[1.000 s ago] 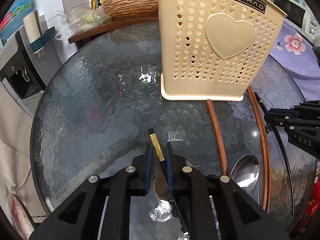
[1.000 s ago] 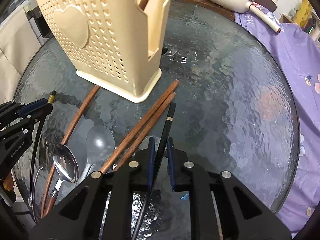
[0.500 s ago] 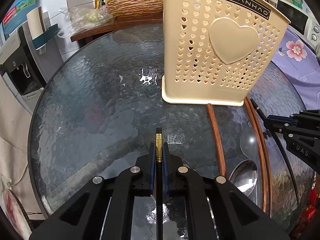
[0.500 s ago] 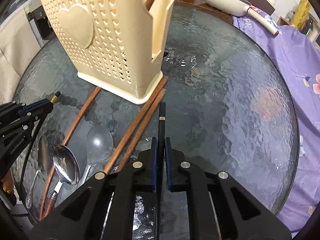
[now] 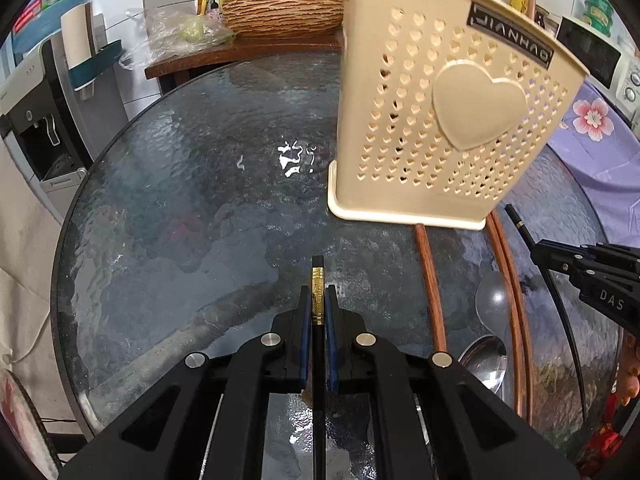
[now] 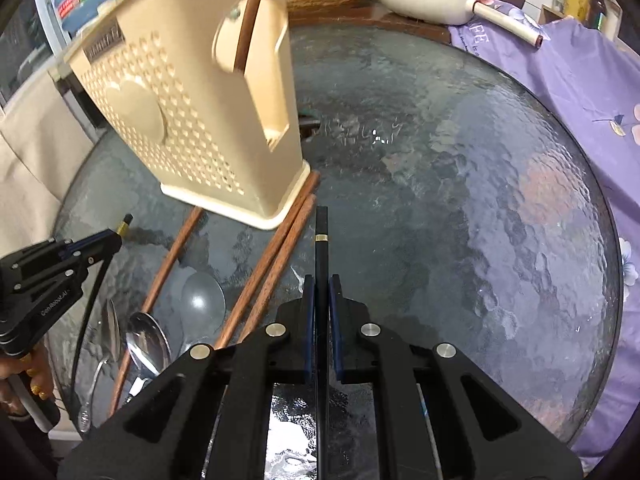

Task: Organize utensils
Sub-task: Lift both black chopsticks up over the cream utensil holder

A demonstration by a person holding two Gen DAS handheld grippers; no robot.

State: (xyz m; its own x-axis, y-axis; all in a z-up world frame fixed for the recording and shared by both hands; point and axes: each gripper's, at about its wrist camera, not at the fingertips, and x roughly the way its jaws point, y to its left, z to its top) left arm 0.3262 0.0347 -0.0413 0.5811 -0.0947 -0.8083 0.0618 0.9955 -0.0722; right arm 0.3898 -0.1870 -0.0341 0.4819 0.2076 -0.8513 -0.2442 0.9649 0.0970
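— Two black chopsticks, one in each hand. My left tongs [image 5: 318,300] are clamped on the one with the long gold band [image 5: 318,296]; its tip pokes out just ahead of the pads. My right tongs [image 6: 321,292] are clamped on the one with the thin gold ring [image 6: 321,248].

— What changed in the last second?

— A second ago both sticks lay slanted between jaws that stood a little apart. Now the jaws have come in on them, and each stick runs straight down the line of its tongs. The beige holder [image 5: 440,120] also looms larger and more tilted in both views, so my hands have shifted a bit towards it.

— So the pick-up is done?

— I think so. Both grips look square and firm. What's left for this pair is to carry them over the holder's open top and drop them in tip down.

— And the rest?

— On the glass desk [image 5: 180,220] by the holder's foot: brown wooden chopsticks [image 6: 280,248], a metal spoon [image 6: 148,344] and what looks like a clear one [image 6: 202,304]. One brown stick [image 6: 246,36] already stands in the holder's side slot. Plenty left to sort.
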